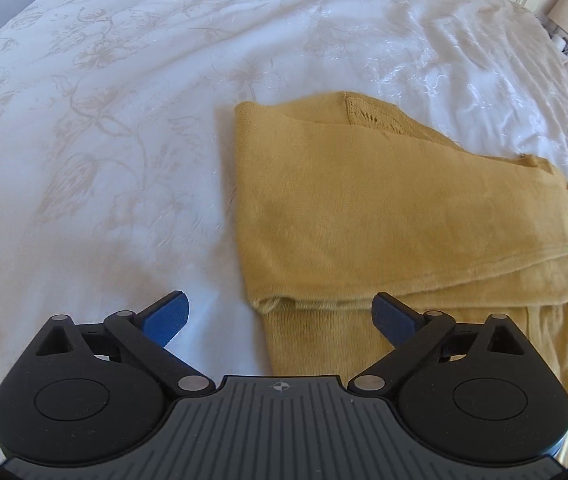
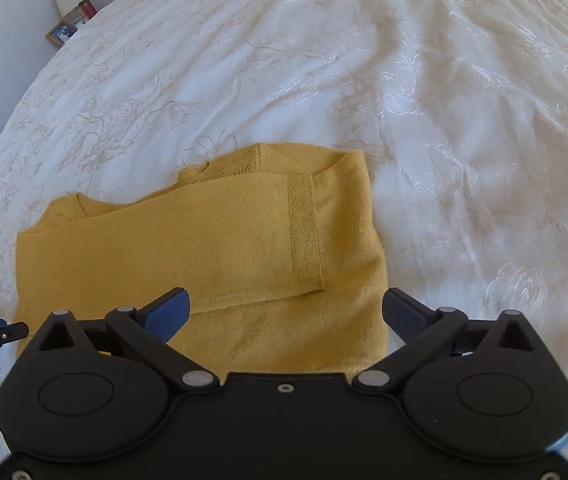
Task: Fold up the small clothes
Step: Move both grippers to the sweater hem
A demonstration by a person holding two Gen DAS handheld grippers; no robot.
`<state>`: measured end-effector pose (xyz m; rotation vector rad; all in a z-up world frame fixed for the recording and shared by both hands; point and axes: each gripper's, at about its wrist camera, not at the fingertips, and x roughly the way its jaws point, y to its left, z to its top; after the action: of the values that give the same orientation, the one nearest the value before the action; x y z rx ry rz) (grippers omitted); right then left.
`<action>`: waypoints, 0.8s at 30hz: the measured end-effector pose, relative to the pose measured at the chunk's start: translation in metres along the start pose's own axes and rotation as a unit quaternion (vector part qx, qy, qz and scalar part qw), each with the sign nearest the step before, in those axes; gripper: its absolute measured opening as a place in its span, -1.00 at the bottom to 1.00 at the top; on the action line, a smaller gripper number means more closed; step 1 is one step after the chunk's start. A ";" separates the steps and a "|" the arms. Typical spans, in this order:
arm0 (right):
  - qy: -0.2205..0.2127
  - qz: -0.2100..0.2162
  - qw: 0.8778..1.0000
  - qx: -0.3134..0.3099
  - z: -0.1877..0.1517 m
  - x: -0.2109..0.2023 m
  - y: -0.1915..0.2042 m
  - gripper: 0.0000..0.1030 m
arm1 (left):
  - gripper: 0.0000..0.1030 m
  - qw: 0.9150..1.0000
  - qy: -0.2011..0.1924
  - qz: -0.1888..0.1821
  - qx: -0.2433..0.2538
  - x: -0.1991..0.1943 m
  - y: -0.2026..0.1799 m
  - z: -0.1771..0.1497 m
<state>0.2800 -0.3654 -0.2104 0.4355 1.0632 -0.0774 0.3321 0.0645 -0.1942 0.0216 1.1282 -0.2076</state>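
We see the yellow sweater (image 1: pixel 383 216) folded on the bed (image 1: pixel 104 140); left claw (image 1: pixel 280 316) and right claw (image 2: pixel 285 314) stand wide, holding nothing.

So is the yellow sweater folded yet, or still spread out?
Partly folded. The sweater lies flat on the bedspread with a sleeve laid across its body; layered edges show along one side.

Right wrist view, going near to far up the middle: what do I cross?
Right gripper, jaws open → yellow sweater, with its folded sleeve cuff on top → white bedspread.
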 end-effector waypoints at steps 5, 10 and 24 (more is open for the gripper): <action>0.010 -0.001 1.000 0.009 -0.039 -0.023 0.009 0.99 | 0.94 1.000 0.008 -0.006 -0.002 -0.028 0.006 -0.036; 0.023 -0.005 0.999 0.026 -0.089 -0.045 0.012 0.99 | 0.94 0.999 0.023 -0.024 0.007 -0.049 0.007 -0.078; 0.022 -0.038 0.995 0.094 -0.204 -0.101 0.005 0.99 | 0.94 0.994 0.055 -0.078 0.049 -0.070 -0.005 -0.170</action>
<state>0.0621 -0.2977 -0.2056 0.5685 1.1204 -0.2371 0.1504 0.0915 -0.2045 0.0324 1.2293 -0.4050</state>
